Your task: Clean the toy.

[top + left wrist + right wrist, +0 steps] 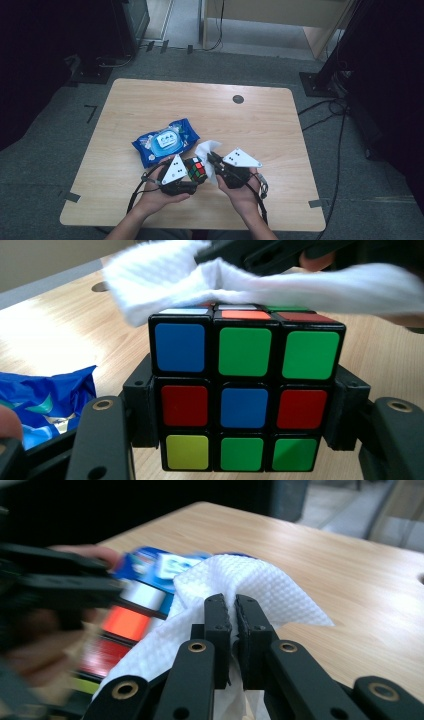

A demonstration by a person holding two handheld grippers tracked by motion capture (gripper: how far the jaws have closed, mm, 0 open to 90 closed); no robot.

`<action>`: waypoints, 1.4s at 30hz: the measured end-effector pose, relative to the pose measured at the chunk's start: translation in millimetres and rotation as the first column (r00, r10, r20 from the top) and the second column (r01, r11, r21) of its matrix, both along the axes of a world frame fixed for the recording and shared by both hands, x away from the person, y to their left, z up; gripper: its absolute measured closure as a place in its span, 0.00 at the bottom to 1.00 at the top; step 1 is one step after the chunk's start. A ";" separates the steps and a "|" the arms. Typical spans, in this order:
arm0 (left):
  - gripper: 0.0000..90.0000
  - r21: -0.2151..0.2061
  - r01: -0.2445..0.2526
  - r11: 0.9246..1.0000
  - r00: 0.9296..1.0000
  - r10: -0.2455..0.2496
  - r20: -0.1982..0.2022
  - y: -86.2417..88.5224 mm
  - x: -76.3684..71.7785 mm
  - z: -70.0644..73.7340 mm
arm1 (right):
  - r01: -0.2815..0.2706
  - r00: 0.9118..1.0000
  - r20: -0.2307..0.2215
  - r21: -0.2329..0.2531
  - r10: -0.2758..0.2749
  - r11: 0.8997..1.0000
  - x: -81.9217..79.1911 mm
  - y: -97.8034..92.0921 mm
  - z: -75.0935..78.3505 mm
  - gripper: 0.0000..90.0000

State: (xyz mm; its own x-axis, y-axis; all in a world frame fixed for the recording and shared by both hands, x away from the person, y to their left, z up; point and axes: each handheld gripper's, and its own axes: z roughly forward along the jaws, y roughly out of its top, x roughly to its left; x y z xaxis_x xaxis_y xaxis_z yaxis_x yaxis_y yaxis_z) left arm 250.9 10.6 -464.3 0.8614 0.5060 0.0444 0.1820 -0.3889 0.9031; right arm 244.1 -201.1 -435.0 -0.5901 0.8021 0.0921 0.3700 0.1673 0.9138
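left gripper [192, 176] clamped on scrambled multicolour puzzle cube [245, 390], right gripper [235, 611] pinching white textured wet wipe [250, 587] at cube's 12 o'clock, blue plastic wipes pack [165, 141] at 10

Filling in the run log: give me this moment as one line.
left gripper: shut on multicoloured puzzle cube | right gripper: shut on white textured wipe, wipe on cube top | blue wipes pack: on wooden table

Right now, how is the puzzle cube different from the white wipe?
The puzzle cube is hard and boxy with black edges and many coloured squares; the white wipe is soft, crumpled and plain white. The cube sits clamped squarely in the left tool, while the wipe hangs pinched in the right tool. The wipe drapes across the cube's top; the cube stays underneath. Both are held above the table.
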 end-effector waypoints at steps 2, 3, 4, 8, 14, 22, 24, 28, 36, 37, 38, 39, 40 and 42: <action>0.38 -0.029 -0.002 1.000 1.000 0.002 -0.001 2.5 0.8 2.2 | 0.040 0.999 -0.010 -0.042 -0.040 0.998 6.0 -7.0 -7.5 0.96; 0.38 -0.044 -0.004 0.999 1.000 0.004 0.000 4.1 1.2 3.8 | 0.062 0.998 -0.013 -0.068 -0.063 0.996 9.0 -10.6 -12.8 0.96; 0.38 -0.048 -0.007 0.999 1.000 0.007 0.002 5.8 1.9 5.3 | 0.079 0.996 -0.026 -0.077 -0.081 0.994 12.4 -15.0 -18.8 0.96; 0.38 -0.051 -0.030 0.998 1.000 0.030 -0.001 12.2 5.0 6.3 | 0.163 0.982 -0.075 -0.099 -0.171 0.982 23.7 -35.2 -36.5 0.96; 0.38 -0.054 -0.046 0.997 0.999 0.046 -0.004 15.7 7.6 6.1 | 0.266 0.958 -0.076 -0.137 -0.278 0.954 30.6 -55.6 -39.5 0.92; 0.38 -0.050 -0.046 0.998 0.999 0.046 -0.007 15.4 8.2 5.8 | 0.279 0.953 -0.094 -0.105 -0.288 0.955 31.1 -55.7 -36.2 0.67; 0.38 -0.048 -0.047 0.998 0.999 0.047 -0.009 14.7 8.2 4.9 | 0.270 0.957 -0.084 -0.081 -0.277 0.959 28.1 -52.2 -30.2 0.64; 0.38 -0.044 -0.048 0.998 0.999 0.048 -0.009 14.1 8.7 3.7 | 0.186 0.977 -0.126 0.098 -0.174 0.978 19.8 -44.3 -12.1 0.56; 0.38 -0.037 -0.059 0.998 0.998 0.059 -0.008 12.4 8.8 1.6 | 0.062 0.980 -0.197 0.295 -0.002 0.953 0.6 -6.5 12.8 0.37; 0.38 -0.034 -0.060 0.998 0.998 0.060 -0.004 11.4 8.2 1.3 | 0.057 0.978 -0.209 0.289 0.004 0.956 0.1 -1.8 12.6 0.34; 0.38 -0.026 -0.059 0.998 0.998 0.060 0.001 10.3 7.5 1.0 | 0.057 0.975 -0.221 0.277 0.006 0.959 0.3 2.2 11.6 0.30; 0.38 -0.020 -0.057 0.998 0.998 0.057 0.005 9.1 6.8 0.7 | 0.058 0.973 -0.230 0.266 0.005 0.962 1.2 5.2 9.8 0.28; 0.38 -0.016 -0.055 0.998 0.998 0.055 0.011 8.0 6.3 0.4 | 0.061 0.968 -0.249 0.266 0.007 0.962 2.2 7.8 7.7 0.25; 0.38 -0.007 -0.051 0.999 0.999 0.051 0.018 6.4 5.5 -0.1 | 0.044 0.958 -0.286 0.273 0.037 0.961 5.1 11.3 3.2 0.24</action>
